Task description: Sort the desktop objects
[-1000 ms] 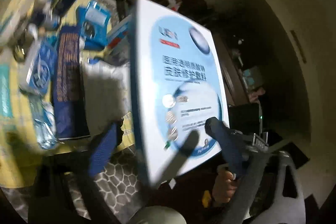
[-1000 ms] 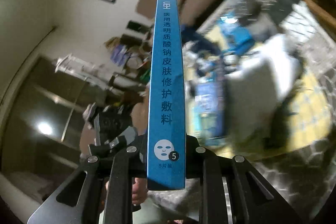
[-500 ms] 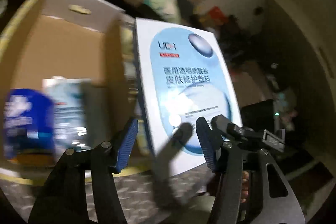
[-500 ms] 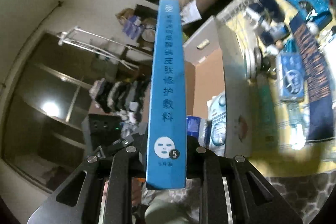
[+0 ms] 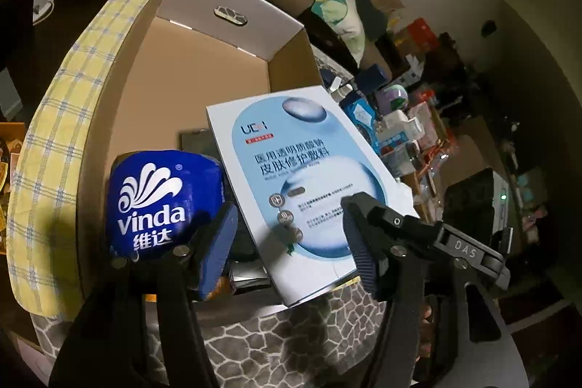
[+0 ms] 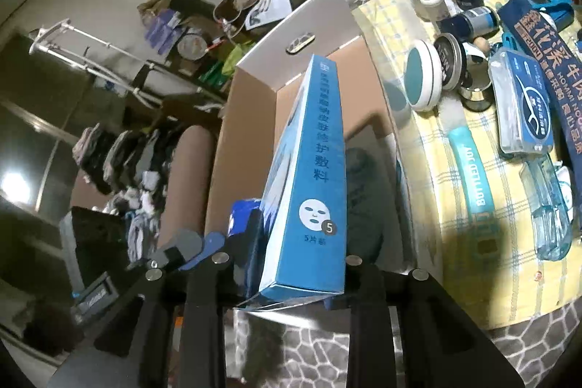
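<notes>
Your right hand-held gripper (image 6: 302, 264) clamps the face-mask box (image 6: 313, 177) above the cardboard box (image 6: 251, 104); your left hand-held gripper (image 5: 287, 242) hangs released beside it.

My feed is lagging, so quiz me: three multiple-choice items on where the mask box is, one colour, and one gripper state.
1. Where is the mask box?
A. Flat on the yellow checked cloth
B. Held over the open cardboard box
C. On the sofa

2. What colour is the Vinda pack in the cardboard box?
A. Dark blue
B. Red
C. Green

3. How is the left hand-held gripper?
A. Shut on the mask box
B. Shut on the Vinda pack
C. Open, holding nothing

Answers:
1 B: the right hand-held gripper clamps its spine with the carton's interior behind it.
2 A: the wrapper is dark blue with white lettering.
3 C: its blue pads stand well apart with nothing between them.
</notes>
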`<action>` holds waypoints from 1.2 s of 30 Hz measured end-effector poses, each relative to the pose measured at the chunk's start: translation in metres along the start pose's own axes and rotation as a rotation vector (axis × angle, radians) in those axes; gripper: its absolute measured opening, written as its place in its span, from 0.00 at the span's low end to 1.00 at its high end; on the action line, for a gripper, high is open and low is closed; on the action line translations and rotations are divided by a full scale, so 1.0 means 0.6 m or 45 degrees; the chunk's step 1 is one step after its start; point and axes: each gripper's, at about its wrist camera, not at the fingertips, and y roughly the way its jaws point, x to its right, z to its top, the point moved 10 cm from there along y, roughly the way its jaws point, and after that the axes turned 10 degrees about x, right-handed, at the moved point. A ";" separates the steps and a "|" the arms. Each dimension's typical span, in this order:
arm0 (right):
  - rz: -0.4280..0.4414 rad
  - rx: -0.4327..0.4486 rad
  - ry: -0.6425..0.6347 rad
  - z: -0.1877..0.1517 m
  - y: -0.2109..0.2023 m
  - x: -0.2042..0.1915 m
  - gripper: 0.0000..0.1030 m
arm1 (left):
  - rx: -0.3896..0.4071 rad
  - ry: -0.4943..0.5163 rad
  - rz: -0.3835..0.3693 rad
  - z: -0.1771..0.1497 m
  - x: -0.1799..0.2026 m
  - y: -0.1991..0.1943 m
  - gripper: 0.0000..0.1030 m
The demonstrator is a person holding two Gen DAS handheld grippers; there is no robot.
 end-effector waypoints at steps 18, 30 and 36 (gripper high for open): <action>-0.280 -0.227 -0.310 -0.078 0.053 -0.006 0.58 | -0.022 -0.024 0.094 0.007 -0.051 -0.020 0.60; -0.304 -0.061 -0.487 0.009 -0.073 -0.029 0.84 | -0.027 -0.005 0.123 0.006 -0.044 -0.021 0.60; -0.269 -0.075 -0.532 -0.004 -0.058 -0.035 0.84 | -0.005 0.018 0.094 0.010 -0.016 -0.030 0.68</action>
